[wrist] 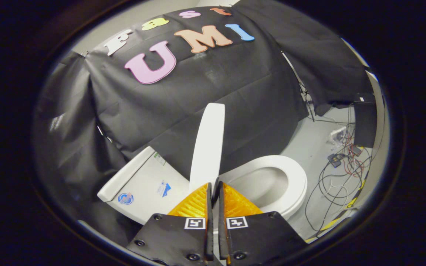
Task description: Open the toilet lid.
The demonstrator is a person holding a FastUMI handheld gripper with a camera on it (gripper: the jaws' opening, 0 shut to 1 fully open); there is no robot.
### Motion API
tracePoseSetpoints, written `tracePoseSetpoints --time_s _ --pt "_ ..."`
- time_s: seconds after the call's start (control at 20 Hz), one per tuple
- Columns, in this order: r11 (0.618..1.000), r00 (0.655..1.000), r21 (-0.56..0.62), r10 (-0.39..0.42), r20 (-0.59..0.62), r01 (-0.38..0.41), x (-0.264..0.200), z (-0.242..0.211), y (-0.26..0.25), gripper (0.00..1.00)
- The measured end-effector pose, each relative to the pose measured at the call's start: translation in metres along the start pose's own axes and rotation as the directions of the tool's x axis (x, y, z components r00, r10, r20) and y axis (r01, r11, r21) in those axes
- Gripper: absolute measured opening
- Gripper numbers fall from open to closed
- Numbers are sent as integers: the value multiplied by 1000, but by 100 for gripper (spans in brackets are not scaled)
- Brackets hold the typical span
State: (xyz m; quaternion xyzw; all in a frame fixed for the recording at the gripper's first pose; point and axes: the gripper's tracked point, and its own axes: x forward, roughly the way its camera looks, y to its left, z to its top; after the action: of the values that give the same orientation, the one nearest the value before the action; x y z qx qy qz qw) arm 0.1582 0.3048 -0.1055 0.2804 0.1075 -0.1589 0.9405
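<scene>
Your jaws [213, 186] are clenched almost together, with only a thin slit between them, and the near edge of the toilet lid [209, 142] sits right at their tips. You cannot tell for certain whether both fingers press on the lid's edge or merely touch it. The lid stands raised, nearly upright, rising from your fingertips toward the black cloth wall [183, 96] behind it. To the right of the lid, just beyond your fingers, the white toilet seat [294, 184] lies flat and ring-shaped around the open bowl [261, 184]. To the left of the lid is the white tank [142, 184], with small stickers on its side. Farther right, past the seat, a tangle of cables [337, 173] lies on the pale floor [309, 147].
</scene>
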Motion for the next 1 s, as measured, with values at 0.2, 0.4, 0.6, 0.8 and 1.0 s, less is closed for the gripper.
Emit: tracePoseSetpoints --time_s 0.2,0.4,0.6,0.8,1.0 --pt "999 1000 -53 12 3 -12 0 3 18 7" --pt "995 1000 -97 21 9 -20 0 5 31 8" --pt "990 999 -139 38 10 -37 0 8 44 9" --pt "985 999 -167 52 15 -49 -1 9 60 10" --pt "979 998 -194 66 15 -62 0 10 74 10"
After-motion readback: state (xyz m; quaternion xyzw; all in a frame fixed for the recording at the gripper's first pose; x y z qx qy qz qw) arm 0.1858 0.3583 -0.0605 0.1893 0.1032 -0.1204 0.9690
